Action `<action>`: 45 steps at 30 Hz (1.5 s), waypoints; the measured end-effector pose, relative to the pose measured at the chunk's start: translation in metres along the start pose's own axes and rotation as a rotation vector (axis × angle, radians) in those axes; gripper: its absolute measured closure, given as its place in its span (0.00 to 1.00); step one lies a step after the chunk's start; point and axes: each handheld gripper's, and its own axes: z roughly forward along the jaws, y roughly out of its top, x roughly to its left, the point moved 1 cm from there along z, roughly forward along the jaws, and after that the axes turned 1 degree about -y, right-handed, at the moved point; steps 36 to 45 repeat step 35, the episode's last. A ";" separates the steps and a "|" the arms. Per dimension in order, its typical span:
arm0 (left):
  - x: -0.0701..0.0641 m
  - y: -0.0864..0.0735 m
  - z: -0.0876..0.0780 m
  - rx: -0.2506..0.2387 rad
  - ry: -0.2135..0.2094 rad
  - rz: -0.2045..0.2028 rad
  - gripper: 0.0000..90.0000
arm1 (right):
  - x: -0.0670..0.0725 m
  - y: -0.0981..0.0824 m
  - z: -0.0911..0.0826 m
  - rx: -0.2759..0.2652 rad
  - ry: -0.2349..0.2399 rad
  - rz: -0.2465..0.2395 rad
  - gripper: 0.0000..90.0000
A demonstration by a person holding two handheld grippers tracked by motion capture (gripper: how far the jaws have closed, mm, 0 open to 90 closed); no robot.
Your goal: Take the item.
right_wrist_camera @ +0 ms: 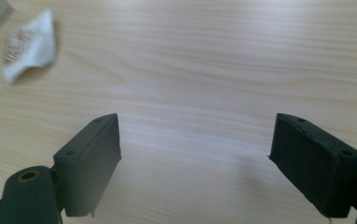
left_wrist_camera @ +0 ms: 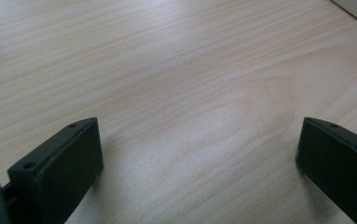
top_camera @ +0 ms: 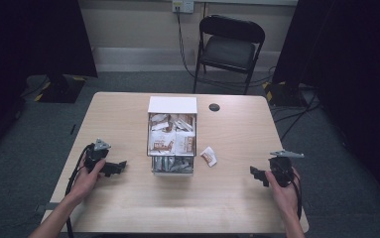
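Toward the left edge of the pale wooden tabletop (top_camera: 128, 203): left gripper (top_camera: 120, 165), held low in the person's left hand (top_camera: 86, 178) and pointing right toward the middle. Fingers spread wide in the left gripper view (left_wrist_camera: 199, 128), with nothing between them but bare wood grain.

At the middle of the tabletop: clear plastic box with a white far wall (top_camera: 172, 105), packed with white-and-brown packets.

Just beside the box's near right corner, apart from it: small white-and-brown crumpled paper sachet (top_camera: 208, 155), lying flat on the wood. Long axis roughly from far edge to near edge, tilted a little.

Toward the right edge: right gripper (top_camera: 258, 174), gripped by the right hand (top_camera: 284, 191) and pointing left. Fingers likewise wide apart and empty in the right gripper view (right_wrist_camera: 197, 121), low over the wood. Sachet (right_wrist_camera: 30, 44) up in the far left corner of that view, so ahead of the fingers and off to their left, well short of the gap.

Judging by this layout, clearly nearer the right gripper than the left, with the box standing between sachet and left gripper. Likely calls for a forward reach from the right with a swing toward the far edge, fingers closing across the sachet's short side.
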 end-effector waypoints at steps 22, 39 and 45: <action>0.000 0.000 -0.001 0.003 0.002 0.004 0.00 | -0.001 -0.030 0.023 -0.055 -0.122 0.003 0.05; 0.000 -0.001 -0.001 0.007 -0.005 0.009 0.00 | 0.003 -0.031 0.022 -0.055 -0.157 0.041 0.05; 0.000 -0.001 -0.001 0.007 -0.005 0.009 0.00 | 0.003 -0.031 0.022 -0.055 -0.157 0.041 0.05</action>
